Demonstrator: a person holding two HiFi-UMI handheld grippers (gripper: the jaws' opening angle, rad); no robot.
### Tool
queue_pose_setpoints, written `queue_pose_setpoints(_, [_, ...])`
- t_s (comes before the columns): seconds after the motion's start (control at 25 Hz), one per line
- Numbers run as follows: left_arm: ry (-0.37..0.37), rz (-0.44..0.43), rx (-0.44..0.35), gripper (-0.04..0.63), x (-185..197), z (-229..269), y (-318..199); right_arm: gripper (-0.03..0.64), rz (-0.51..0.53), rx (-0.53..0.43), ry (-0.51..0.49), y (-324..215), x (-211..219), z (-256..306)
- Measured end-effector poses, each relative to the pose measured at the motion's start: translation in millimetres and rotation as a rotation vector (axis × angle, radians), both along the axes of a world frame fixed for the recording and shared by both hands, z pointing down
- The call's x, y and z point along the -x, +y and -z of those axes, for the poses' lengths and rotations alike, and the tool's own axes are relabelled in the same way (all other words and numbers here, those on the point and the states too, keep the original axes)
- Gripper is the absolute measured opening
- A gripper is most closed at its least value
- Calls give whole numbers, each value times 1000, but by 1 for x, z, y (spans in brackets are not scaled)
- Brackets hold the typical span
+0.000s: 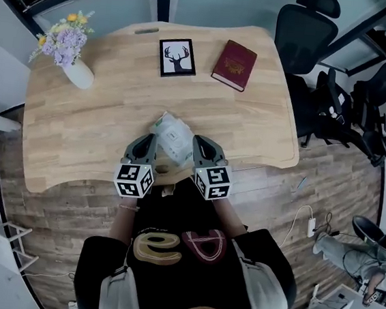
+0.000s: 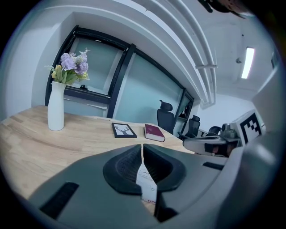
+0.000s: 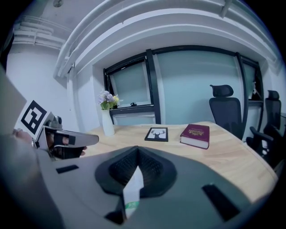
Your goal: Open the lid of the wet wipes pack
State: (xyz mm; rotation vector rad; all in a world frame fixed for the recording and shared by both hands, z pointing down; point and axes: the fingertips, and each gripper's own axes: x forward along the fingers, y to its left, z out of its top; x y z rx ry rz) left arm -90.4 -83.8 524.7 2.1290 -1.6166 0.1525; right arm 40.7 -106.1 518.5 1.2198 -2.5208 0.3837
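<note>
From the head view, a big light wood table [image 1: 79,131] sits on a brown plank floor [image 1: 327,178]. The wet wipes pack [image 1: 172,133] lies near the table's near edge, in the middle. The left gripper [image 1: 148,141] is at its left side and the right gripper [image 1: 201,144] at its right side. Far off on the table are a white vase of flowers [image 1: 78,73] on the left, a deer picture [image 1: 177,57] and a red book [image 1: 234,65]. Black office chairs [image 1: 305,32] stand to the right.

In the left gripper view, the jaws are squeezed shut on a thin white edge of the pack [image 2: 145,179]. Big windows [image 2: 138,85] fill the far wall.

In the right gripper view, the jaws are also pressed together on a white bit of the pack [image 3: 132,188]. The table top stretches away to the windows.
</note>
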Motion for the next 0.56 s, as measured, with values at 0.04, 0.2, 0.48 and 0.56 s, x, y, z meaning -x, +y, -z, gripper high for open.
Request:
queue_pose_setpoints(0.04, [-1, -4, 1, 25, -1, 0, 0, 9, -1, -1, 4, 1, -1, -1])
queue_pose_setpoints(0.2, [-2, -16, 8, 25, -6, -3, -1, 9, -1, -4, 16, 2, -6, -6])
queue_pose_setpoints(0.48, [-6, -25, 20, 25, -14, -4, -2, 9, -17, -2, 44, 2, -29, -11])
queue_pose_setpoints(0.56, [0, -17, 30, 25, -13, -7, 0, 9, -20, 7, 44, 4, -33, -13])
